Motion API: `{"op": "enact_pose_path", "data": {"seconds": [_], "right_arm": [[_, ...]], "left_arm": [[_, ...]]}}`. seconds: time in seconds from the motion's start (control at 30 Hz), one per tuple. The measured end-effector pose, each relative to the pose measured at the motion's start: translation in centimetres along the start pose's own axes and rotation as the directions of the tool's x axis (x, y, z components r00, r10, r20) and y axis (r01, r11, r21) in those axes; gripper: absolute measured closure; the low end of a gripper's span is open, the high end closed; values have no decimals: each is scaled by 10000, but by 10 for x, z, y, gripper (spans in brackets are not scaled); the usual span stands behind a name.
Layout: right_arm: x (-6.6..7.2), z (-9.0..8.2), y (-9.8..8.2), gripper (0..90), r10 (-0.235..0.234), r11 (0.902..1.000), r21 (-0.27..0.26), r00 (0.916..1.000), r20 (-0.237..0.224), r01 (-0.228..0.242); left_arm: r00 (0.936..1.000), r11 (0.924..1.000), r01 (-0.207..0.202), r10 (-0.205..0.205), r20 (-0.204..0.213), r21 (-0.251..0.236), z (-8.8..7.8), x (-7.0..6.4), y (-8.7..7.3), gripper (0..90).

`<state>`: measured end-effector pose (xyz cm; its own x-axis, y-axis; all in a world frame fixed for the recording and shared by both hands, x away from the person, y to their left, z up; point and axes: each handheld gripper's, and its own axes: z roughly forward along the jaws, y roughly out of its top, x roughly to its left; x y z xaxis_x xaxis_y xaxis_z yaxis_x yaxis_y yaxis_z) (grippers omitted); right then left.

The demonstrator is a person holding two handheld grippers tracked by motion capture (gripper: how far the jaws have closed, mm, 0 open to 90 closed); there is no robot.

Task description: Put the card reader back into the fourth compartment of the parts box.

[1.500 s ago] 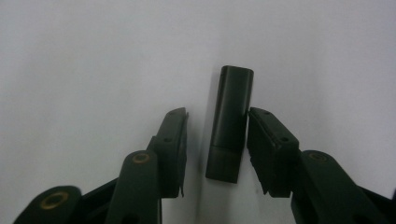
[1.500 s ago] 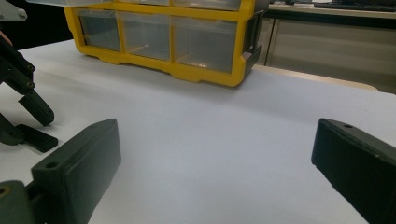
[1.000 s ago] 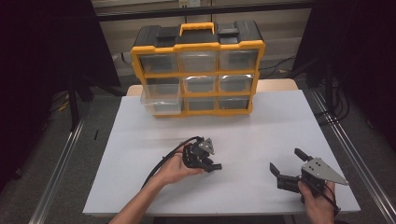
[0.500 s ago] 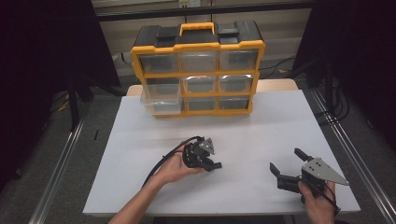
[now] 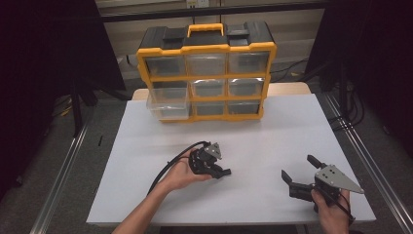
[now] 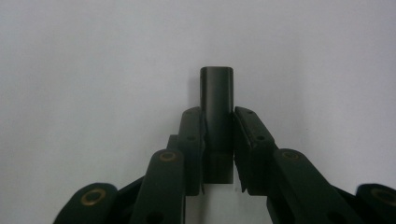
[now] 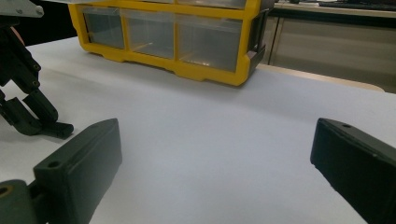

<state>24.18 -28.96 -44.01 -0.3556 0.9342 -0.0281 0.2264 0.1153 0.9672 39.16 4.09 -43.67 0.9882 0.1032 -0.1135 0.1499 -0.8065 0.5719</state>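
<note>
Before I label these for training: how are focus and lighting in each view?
High view: sharp, table bright, surroundings dark. Left gripper view: soft, dim, corners darkened, the dark piece blurry. Right gripper view: near claw blurred, organizer clearer.

A white table (image 5: 272, 141) sits mid-room under even light, its wooden edge peeking out at the back. Grey floor (image 5: 53, 146) runs along both sides, with metal rails (image 5: 63, 175) flanking the table. Dark curtains (image 5: 44, 53) hang left and right; a pale wall (image 5: 292, 29) stands behind, cables (image 5: 292, 73) trailing below it.
</note>
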Motion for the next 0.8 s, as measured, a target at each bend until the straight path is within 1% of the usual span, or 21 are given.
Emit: {"op": "enact_pose_path", "data": {"seconds": [0.17, 0.23, 0.27, 0.37, 0.43, 0.47, 0.5, 0.53, 0.57, 0.63, 0.7, 0.77, 0.8], "right_arm": [[0, 0, 0, 22, 38, 10000, 0, 10000, 12, -38], [0, 0, 0, 22, 29, 10000, -5, 10000, 3, -29], [0, 0, 0, 22, 22, 10000, -5, 10000, -3, -22], [0, -1, 0, 22, 31, 10000, -4, 10000, -7, -31], [0, -1, 0, 22, 30, 10000, -5, 10000, -3, -30], [0, 0, 0, 22, 36, 10000, -4, 10000, 1, -36], [0, 0, 0, 22, 36, 10000, -2, 10000, 6, -36], [0, 0, 0, 22, 29, 10000, -2, 10000, 2, -29], [0, -1, 0, 21, 23, 10000, 17, 10000, 18, -23], [0, -1, 0, 22, 24, 10000, 3, 10000, 19, -24], [0, -1, 0, 22, 18, 10000, 1, 10000, 19, -18], [0, -1, 0, 22, 12, 10000, -16, 10000, 12, -12], [0, -1, 0, 22, 19, 10000, -3, 10000, 20, -19]], "left_arm": [[10000, 9997, 24, -24, 24, -255, -4, -1, 0, 738], [10000, 9995, 12, -14, -77, -311, -6, -1, 1, 738], [10000, 9991, 58, -61, -69, -427, -7, -1, 1, 738], [9997, 9981, 228, -233, -90, -568, -11, 0, 0, 738], [9995, 9972, 273, -283, -132, -693, -13, 1, 0, 738], [9996, 9974, 232, -243, -147, -678, -15, 2, -1, 738], [9993, 9966, 233, -256, -278, -791, -17, 2, -1, 738], [9989, 9946, 315, -348, -322, -985, -18, 1, -1, 738], [9984, 9936, 350, -395, -408, -1071, -20, 2, -2, 738], [9964, 9882, 579, -660, -530, -1416, -23, 3, -2, 737], [9947, 9861, 612, -729, -719, -1544, -27, 5, -4, 738], [9931, 9830, 751, -890, -768, -1676, -30, 7, -5, 738], [9927, 9816, 745, -898, -805, -1760, -31, 7, -5, 738]]}}
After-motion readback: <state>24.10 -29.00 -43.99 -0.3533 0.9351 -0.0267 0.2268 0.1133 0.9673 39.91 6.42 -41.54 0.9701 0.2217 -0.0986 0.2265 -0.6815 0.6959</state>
